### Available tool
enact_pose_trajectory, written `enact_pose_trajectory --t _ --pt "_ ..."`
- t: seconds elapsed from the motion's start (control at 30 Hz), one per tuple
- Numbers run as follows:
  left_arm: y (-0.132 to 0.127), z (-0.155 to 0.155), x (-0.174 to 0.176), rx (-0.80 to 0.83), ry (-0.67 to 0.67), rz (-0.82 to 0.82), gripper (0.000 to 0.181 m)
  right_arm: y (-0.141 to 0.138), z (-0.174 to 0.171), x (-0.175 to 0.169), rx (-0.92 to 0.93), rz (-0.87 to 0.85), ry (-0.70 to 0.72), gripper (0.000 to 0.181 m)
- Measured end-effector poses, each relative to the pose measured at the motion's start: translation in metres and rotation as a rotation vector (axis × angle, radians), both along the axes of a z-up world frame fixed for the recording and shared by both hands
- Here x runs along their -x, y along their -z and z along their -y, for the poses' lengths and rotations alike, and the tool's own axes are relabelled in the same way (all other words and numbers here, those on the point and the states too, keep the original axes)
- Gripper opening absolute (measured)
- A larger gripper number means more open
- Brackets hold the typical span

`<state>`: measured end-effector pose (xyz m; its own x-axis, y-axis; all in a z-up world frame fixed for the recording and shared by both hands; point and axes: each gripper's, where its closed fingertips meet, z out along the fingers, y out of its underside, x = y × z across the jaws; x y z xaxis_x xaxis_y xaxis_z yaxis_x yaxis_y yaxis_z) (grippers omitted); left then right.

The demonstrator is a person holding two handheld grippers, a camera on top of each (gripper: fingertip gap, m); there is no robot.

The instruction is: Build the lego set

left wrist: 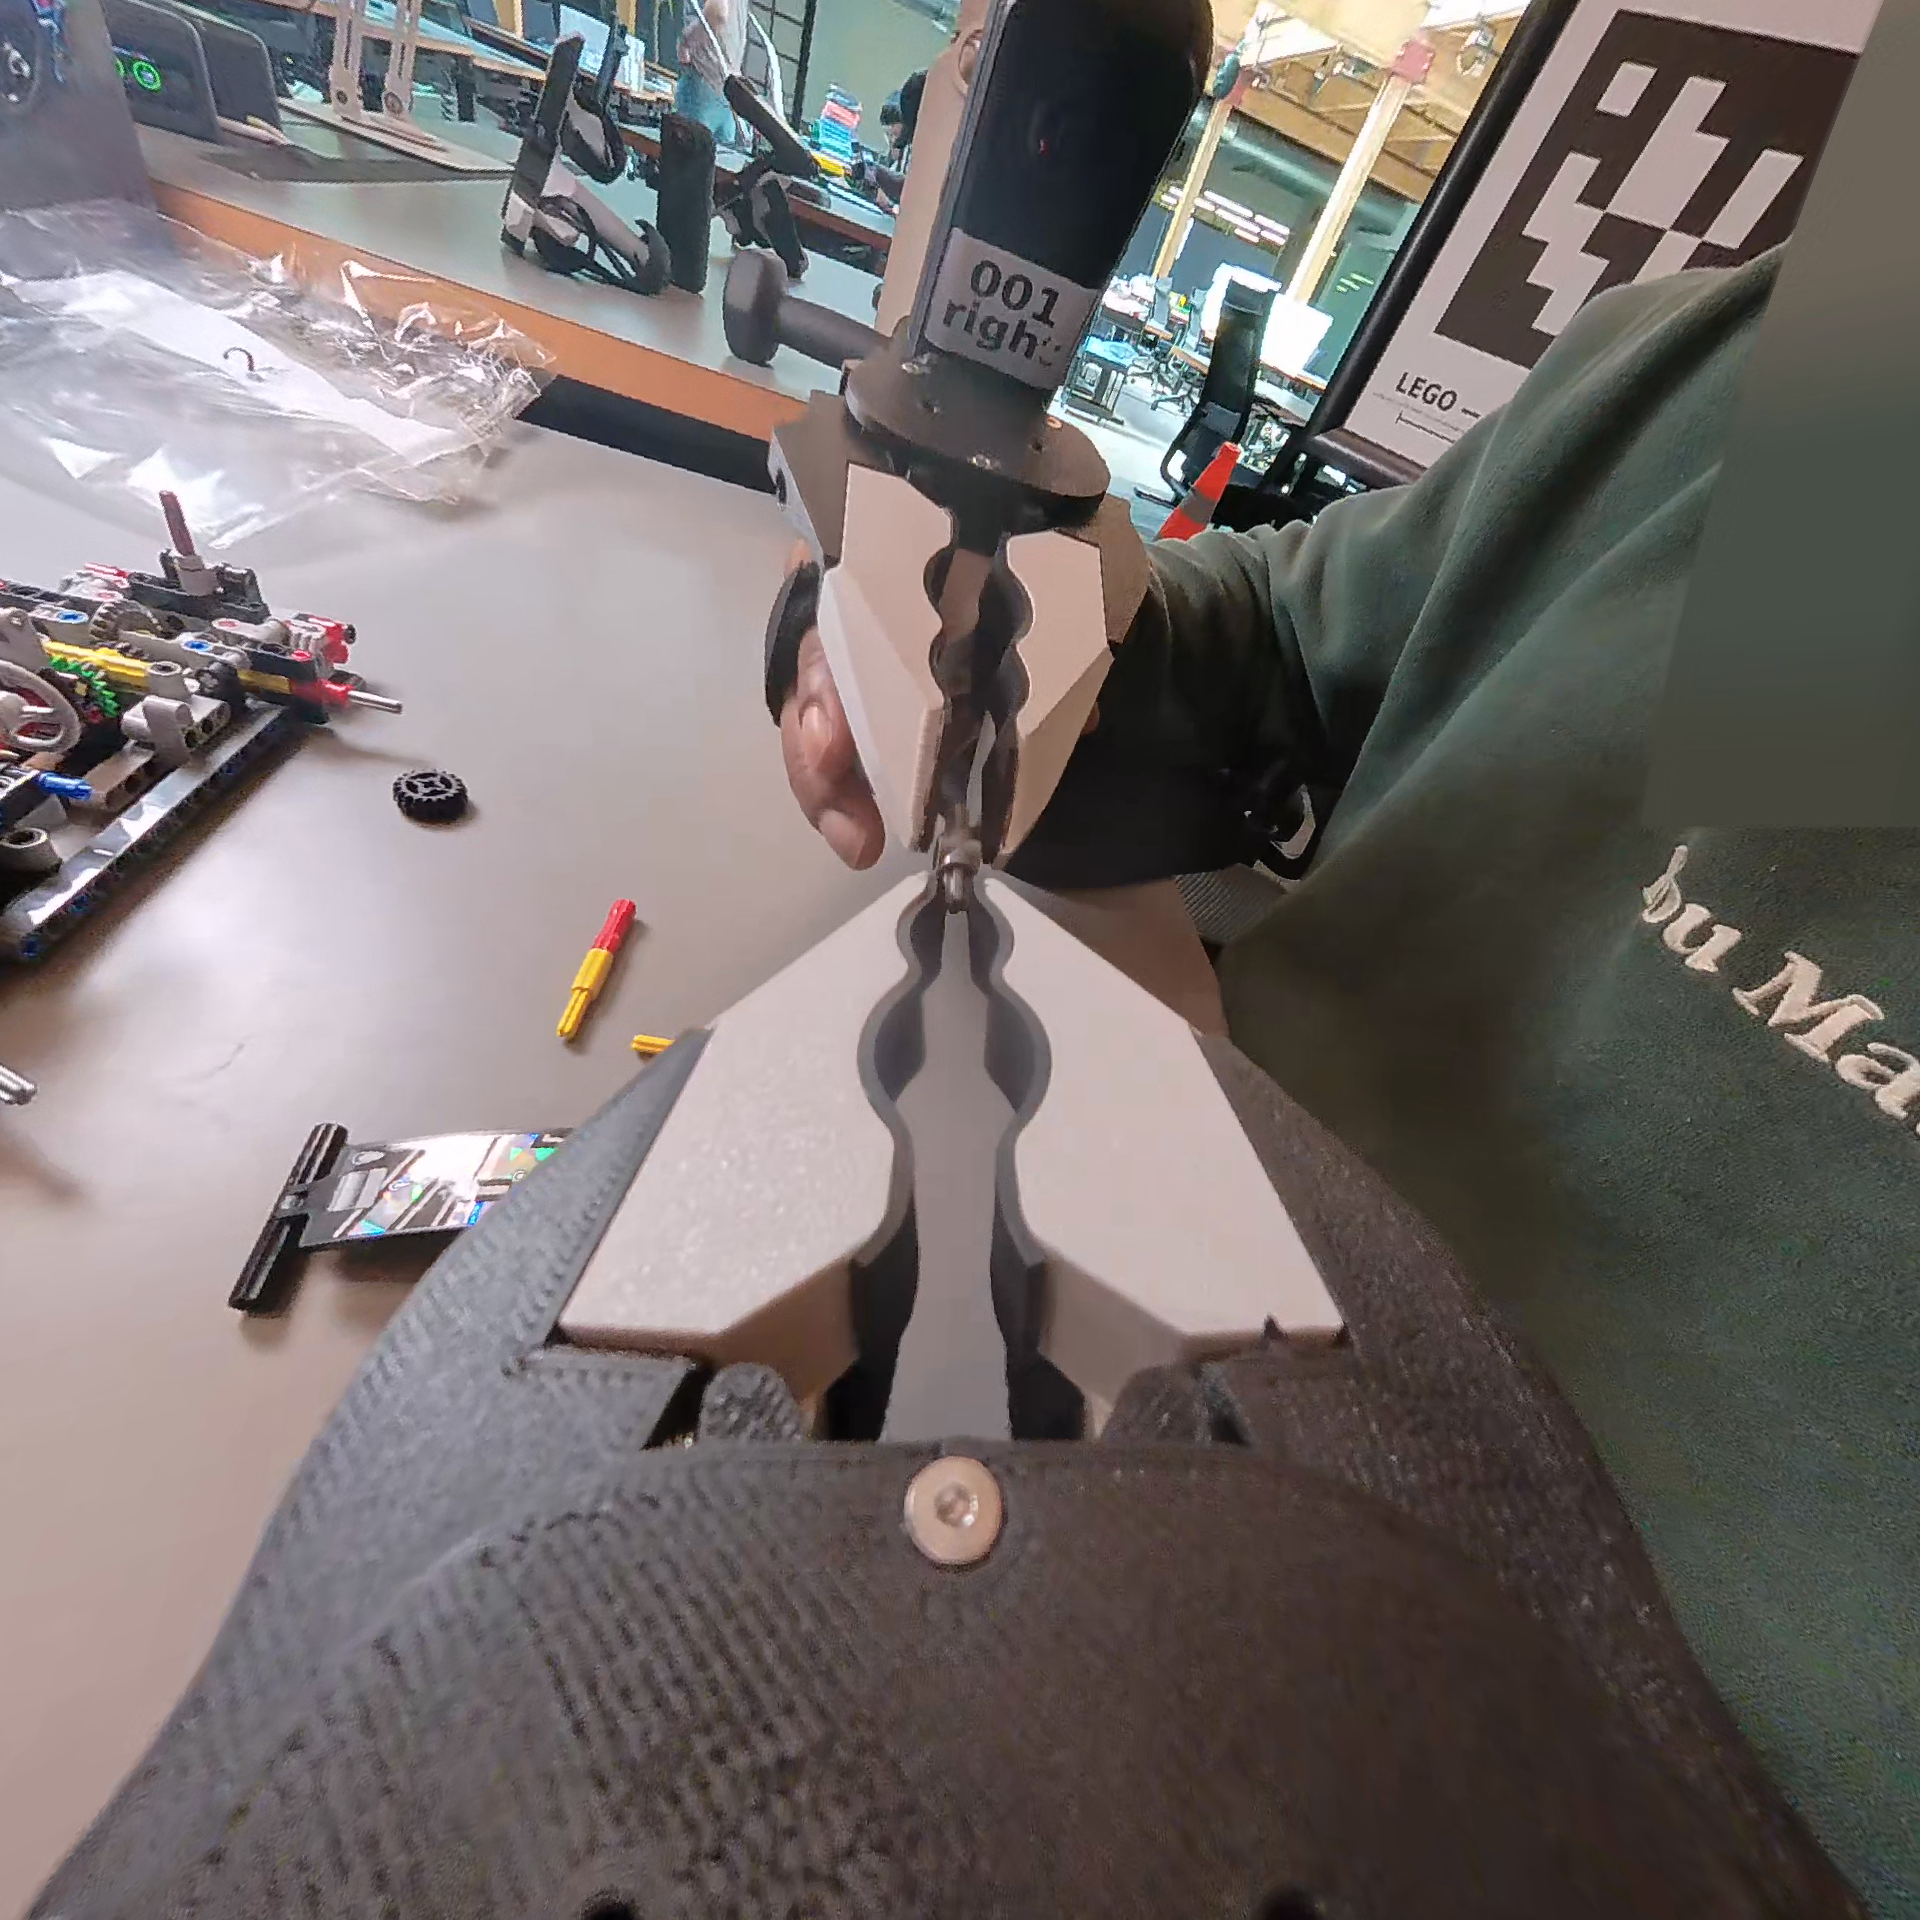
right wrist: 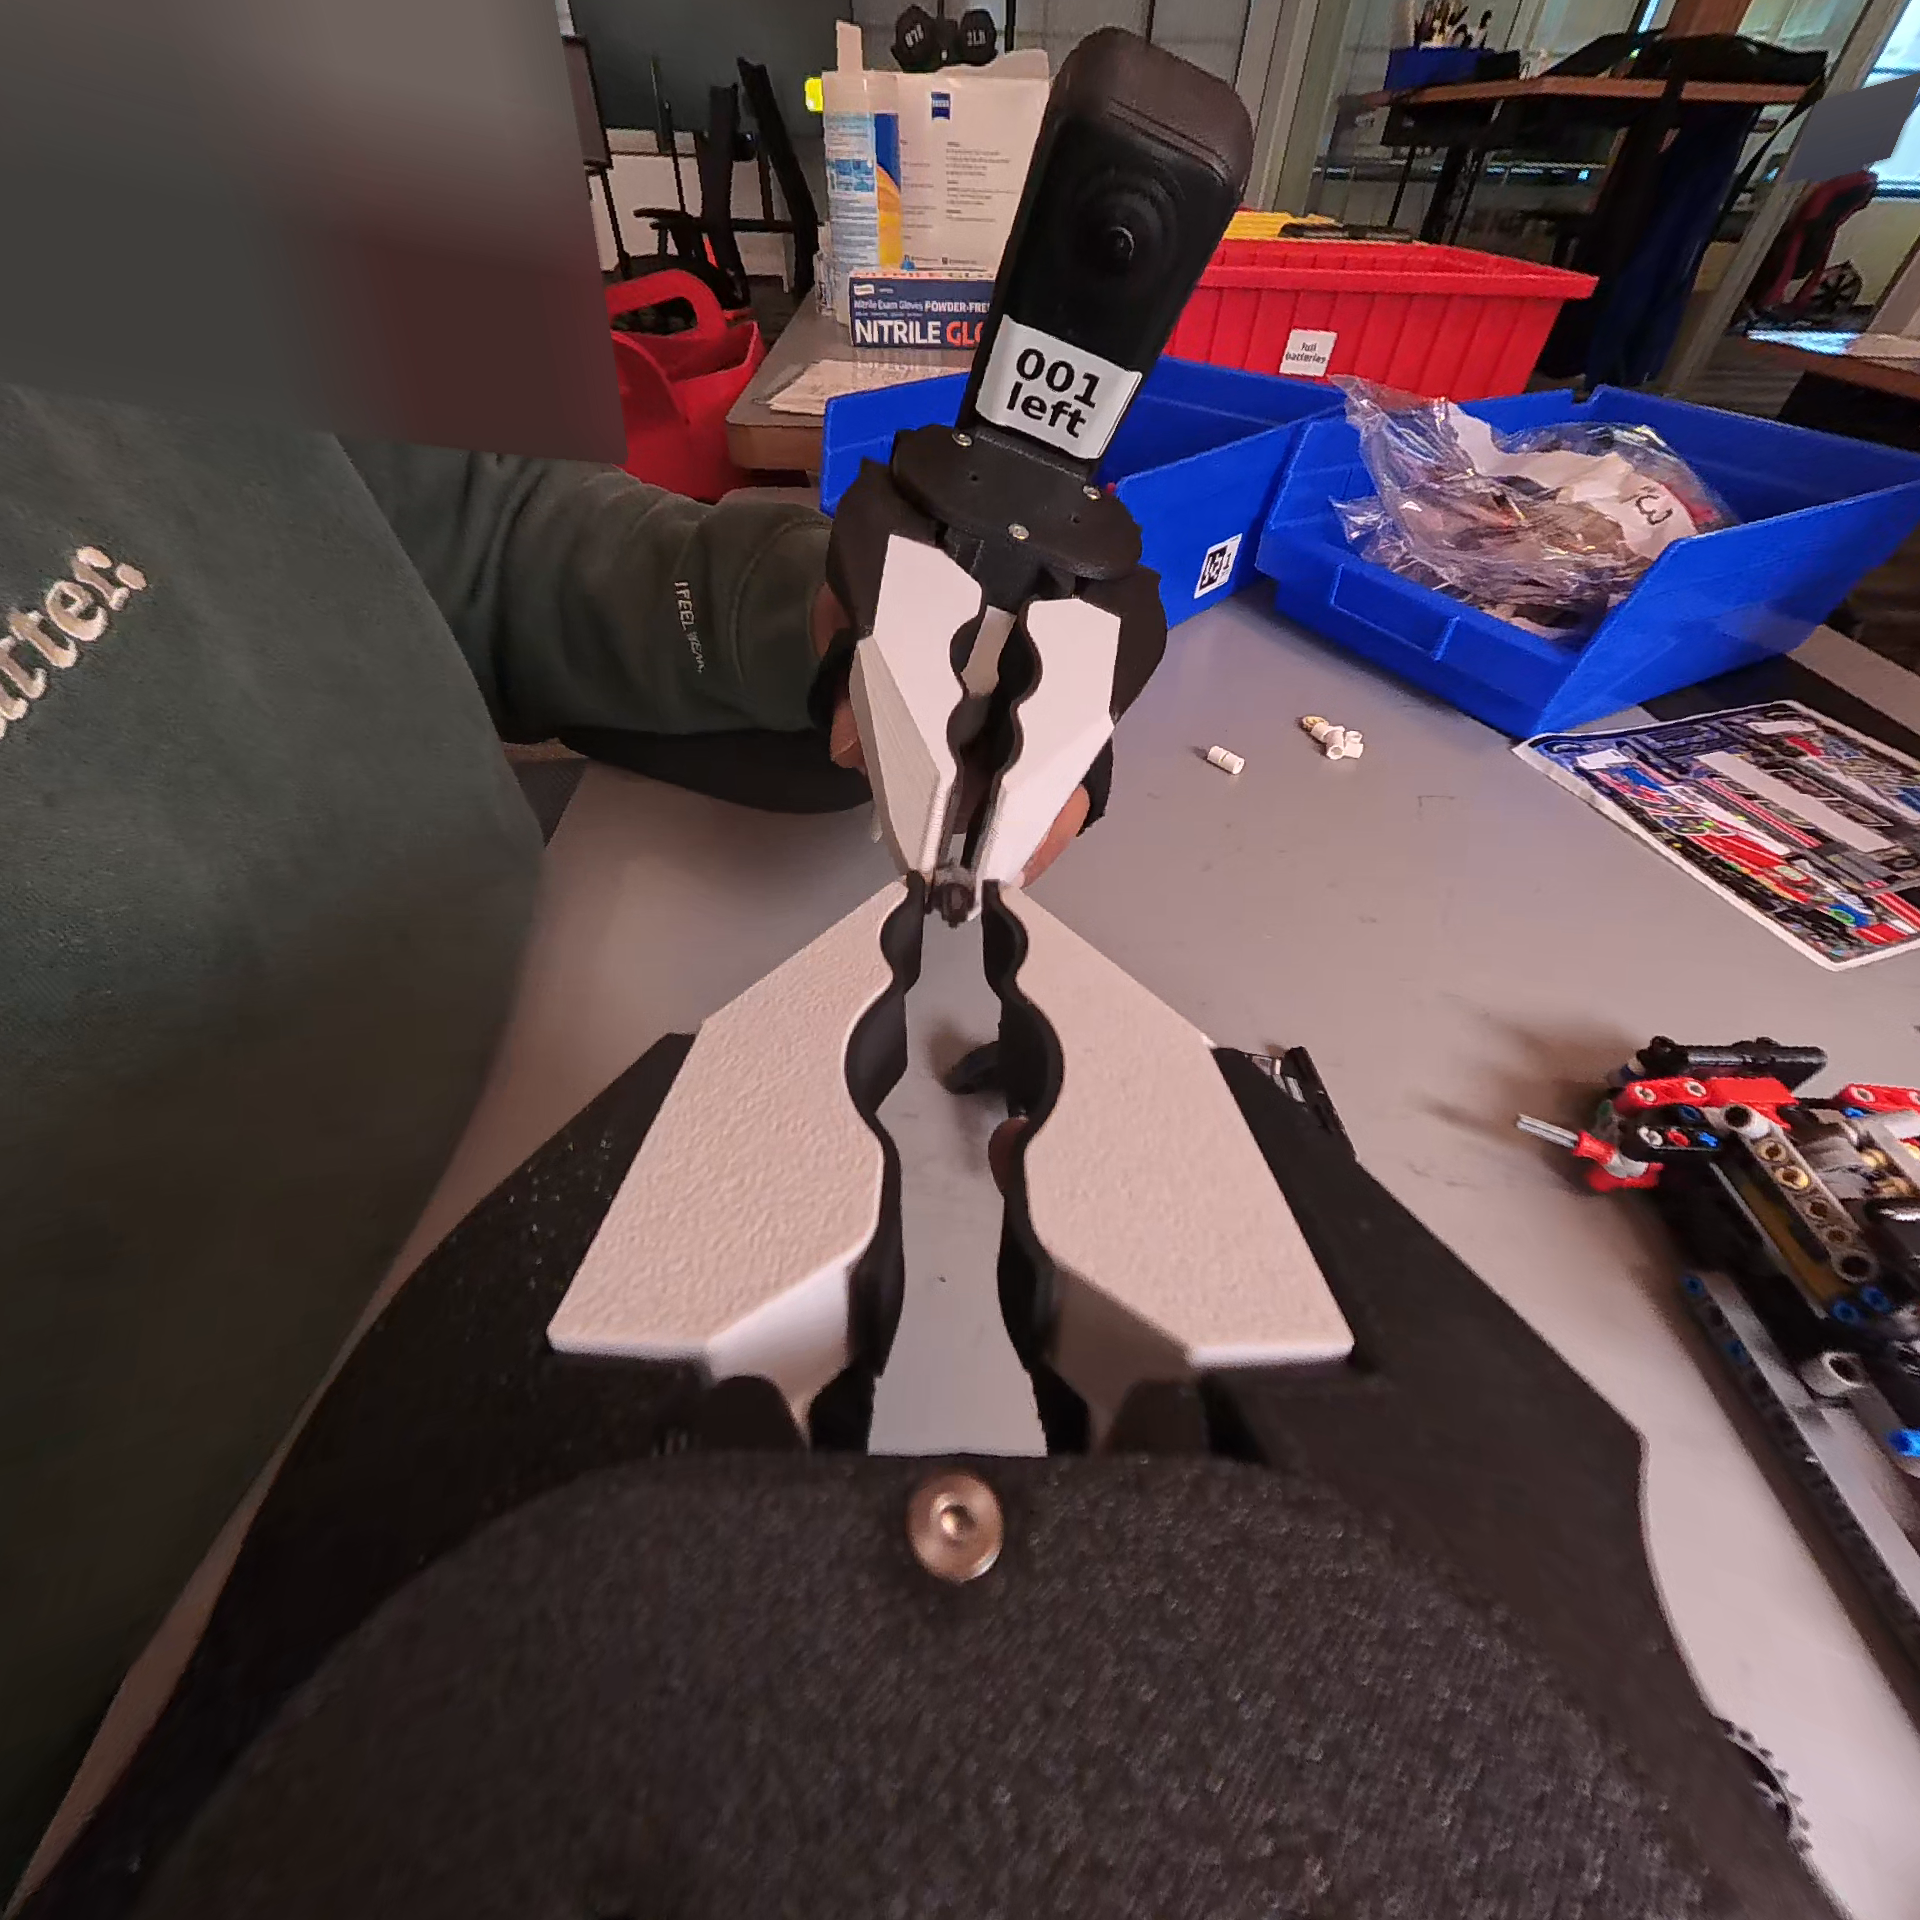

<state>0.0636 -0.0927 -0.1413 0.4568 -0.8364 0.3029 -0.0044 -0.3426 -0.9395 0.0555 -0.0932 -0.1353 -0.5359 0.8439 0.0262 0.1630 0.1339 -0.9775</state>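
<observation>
Above the grey table [left wrist: 582, 644], the two grippers meet tip to tip in front of a person's green sweatshirt [left wrist: 1558, 935]. The left gripper [left wrist: 954, 896] reaches up from the bottom of its own view, and the right gripper [left wrist: 961, 831] comes down toward it; each is closed on an end of the same small grey lego piece [left wrist: 957, 868], which hangs in the air between their tips, well clear of the tabletop. In the right wrist view the same meeting shows from the other side, with the right gripper [right wrist: 951, 896] below, the left gripper [right wrist: 954, 868] above, and the small piece [right wrist: 953, 896] pinched between them. The partly built lego model [left wrist: 156, 707] lies on the table to the left in the left wrist view, with a crumpled clear plastic bag [left wrist: 239, 353] behind it. Blue bins [right wrist: 1579, 582] stand at the far side of the table in the right wrist view, one holding bagged parts, and a printed instruction sheet [right wrist: 1756, 821] lies flat near them. Closer to the left gripper sit a flat black panel piece [left wrist: 405, 1195], a red-and-yellow pin assembly [left wrist: 597, 966] and a small black gear [left wrist: 431, 795], all loose and apart from one another. Two small white connectors [right wrist: 1288, 743] rest near the bins.
</observation>
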Motion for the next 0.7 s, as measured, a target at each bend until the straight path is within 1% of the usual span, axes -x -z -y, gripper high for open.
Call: enact_pose_trajectory --t 0.23,0.3,0.33,0.4,0.5,0.57,0.63,0.7 --pt "0.003 -0.002 0.002 0.013 -0.019 -0.021 0.002 0.004 -0.002 0.002 -0.013 0.025 0.013 0.004" --pt "0.006 -0.005 0.009 0.02 -0.045 -0.06 0.003 0.007 -0.006 0.003 -0.015 0.041 0.026 0.004" --pt "0.01 -0.008 0.017 0.012 -0.076 -0.11 0.006 0.009 -0.012 0.004 -0.024 0.048 0.046 0.004" --pt "0.025 -0.009 0.032 0.032 -0.111 -0.24 0.014 0.013 -0.027 0.003 -0.023 0.062 0.088 0.004" --pt "0.059 -0.002 0.044 0.195 -0.098 -0.362 0.026 0.02 -0.04 0.001 -0.018 0.078 0.124 0.004" --pt "0.08 0.002 0.045 0.272 -0.083 -0.419 0.028 0.025 -0.042 0.001 -0.026 0.092 0.124 0.004" --pt "0.09 0.001 0.041 0.281 -0.078 -0.461 0.028 0.031 -0.041 0.0 -0.041 0.116 0.11 0.004" --pt "0.093 0.0 0.038 0.276 -0.076 -0.485 0.027 0.038 -0.039 -0.002 -0.052 0.141 0.094 0.004"
